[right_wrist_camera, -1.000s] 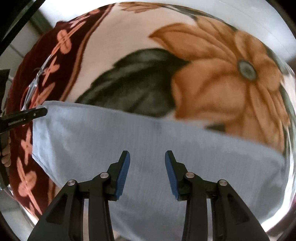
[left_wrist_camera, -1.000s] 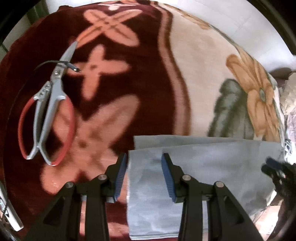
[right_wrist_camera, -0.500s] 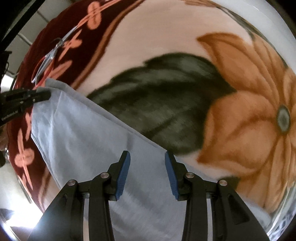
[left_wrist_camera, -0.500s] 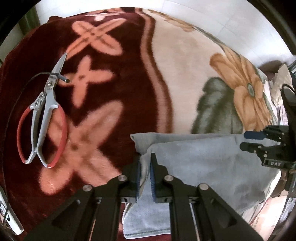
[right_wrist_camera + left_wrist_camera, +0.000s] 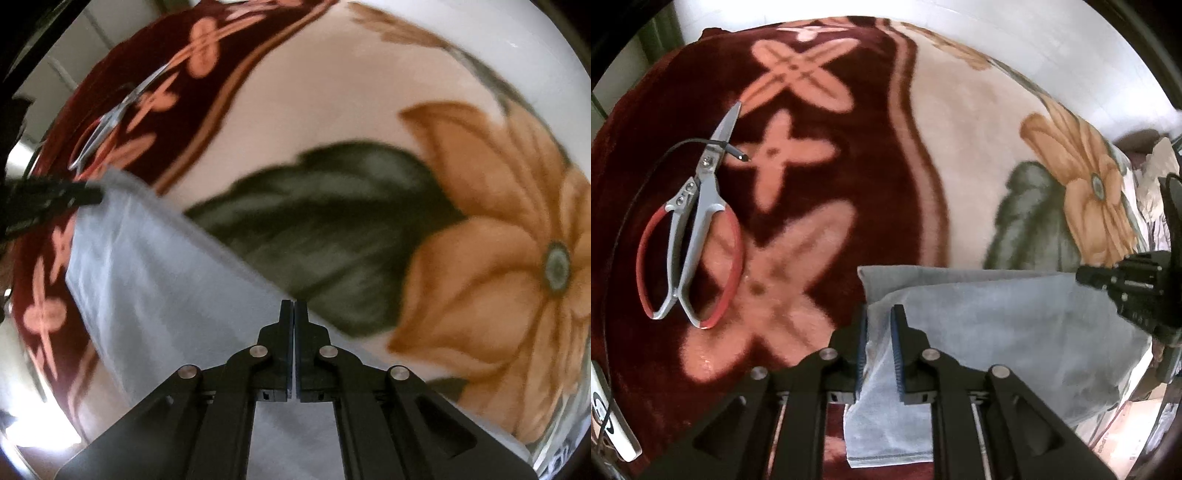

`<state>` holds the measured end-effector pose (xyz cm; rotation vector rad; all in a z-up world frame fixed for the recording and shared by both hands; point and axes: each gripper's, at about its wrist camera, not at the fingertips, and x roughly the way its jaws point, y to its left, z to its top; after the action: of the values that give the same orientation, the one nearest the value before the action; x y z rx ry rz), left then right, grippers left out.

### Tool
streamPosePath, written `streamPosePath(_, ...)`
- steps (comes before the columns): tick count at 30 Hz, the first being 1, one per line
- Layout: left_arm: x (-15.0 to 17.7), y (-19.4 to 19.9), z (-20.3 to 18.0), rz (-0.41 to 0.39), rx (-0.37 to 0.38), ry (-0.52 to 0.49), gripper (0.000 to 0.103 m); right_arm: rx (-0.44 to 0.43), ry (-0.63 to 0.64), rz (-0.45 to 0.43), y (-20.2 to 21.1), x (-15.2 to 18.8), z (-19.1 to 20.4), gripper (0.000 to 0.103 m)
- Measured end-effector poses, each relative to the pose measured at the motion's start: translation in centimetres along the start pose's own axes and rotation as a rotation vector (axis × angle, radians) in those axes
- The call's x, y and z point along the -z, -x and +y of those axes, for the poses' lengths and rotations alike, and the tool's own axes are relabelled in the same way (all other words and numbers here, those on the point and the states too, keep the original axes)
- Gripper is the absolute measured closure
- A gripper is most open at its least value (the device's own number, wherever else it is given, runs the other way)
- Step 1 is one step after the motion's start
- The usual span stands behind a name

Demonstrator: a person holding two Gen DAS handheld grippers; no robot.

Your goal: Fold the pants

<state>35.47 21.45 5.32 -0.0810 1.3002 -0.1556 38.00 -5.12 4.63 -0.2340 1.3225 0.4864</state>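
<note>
1. Spread over the bed, a plush floral blanket (image 5: 960, 155), maroon at 9 o'clock and cream with an orange flower at 3 o'clock.
2. Lying along the near edge at 6 o'clock: pale blue pants (image 5: 1015, 321), already doubled into layers.
3. Left tool (image 5: 878, 325) pinching the upper layer's corner, probably to carry it across for another fold.
4. Right tool (image 5: 294, 314) pressed together on the far edge of the pants (image 5: 166, 295), likely so both ends rise level.
5. Seen sharply only from the left wrist: red-handled scissors (image 5: 690, 236) at 9 o'clock under a thin black cable (image 5: 683, 144), well apart from the cloth.
6. Shown only from the right wrist: the fabric stretched taut toward 10 o'clock.
</note>
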Motion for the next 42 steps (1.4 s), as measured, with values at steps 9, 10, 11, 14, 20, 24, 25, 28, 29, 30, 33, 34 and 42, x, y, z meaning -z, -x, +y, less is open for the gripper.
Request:
streamPosePath(9, -0.4, 1.5, 0.0, -0.016, 0.042, 0.017, 0.073, -0.079, -0.091, 0.053, 0.7, 0.4, -0.6, 0.101)
streamPosePath(10, -0.3, 1.7, -0.1, -0.016, 0.047, 0.014, 0.069, -0.083, -0.108, 0.057, 1.0, 1.2, -0.4, 0.097)
streamPosePath(11, -0.3, 1.8, -0.3, -0.015, 0.048, 0.011, 0.067, -0.084, -0.124, 0.059, 1.1, 1.7, 0.0, 0.091)
streamPosePath(14, 0.1, 1.7, -1.2, -0.001, 0.055, -0.006, 0.067, -0.071, -0.221, 0.055, 2.9, 5.2, -0.5, 0.084)
streamPosePath(20, 1.5, 0.7, -3.4, 0.05, 0.064, -0.029, 0.067, -0.013, -0.464, 0.07, 6.7, 14.2, -1.7, 0.072)
streamPosePath(24, 2.5, -0.1, -5.4, 0.078, 0.06, -0.053, 0.066, 0.008, -0.549, 0.094, 8.0, 19.3, -1.1, 0.071)
streamPosePath(25, 2.7, -0.3, -5.9, 0.084, 0.058, -0.057, 0.064, 0.009, -0.561, 0.1, 8.1, 20.2, -0.9, 0.071)
streamPosePath(28, 3.5, -1.1, -6.9, 0.107, 0.052, -0.067, 0.062, 0.022, -0.579, 0.116, 7.8, 22.3, 0.0, 0.07)
streamPosePath(29, 3.7, -1.3, -7.2, 0.115, 0.049, -0.071, 0.061, 0.03, -0.575, 0.118, 7.7, 22.6, 0.0, 0.07)
streamPosePath(30, 3.9, -1.6, -7.5, 0.121, 0.042, -0.075, 0.061, 0.046, -0.57, 0.116, 7.4, 22.8, 0.1, 0.07)
streamPosePath(33, 4.6, -2.1, -8.3, 0.126, 0.016, -0.085, 0.057, 0.11, -0.587, 0.093, 6.5, 22.9, -0.3, 0.07)
streamPosePath(34, 4.7, -2.1, -8.4, 0.126, 0.007, -0.089, 0.056, 0.122, -0.613, 0.072, 6.4, 22.9, -0.7, 0.07)
streamPosePath(42, 5.0, -2.9, -8.6, 0.123, -0.038, -0.071, 0.054, 0.135, -0.678, 0.087, 4.5, 25.1, -0.1, 0.095)
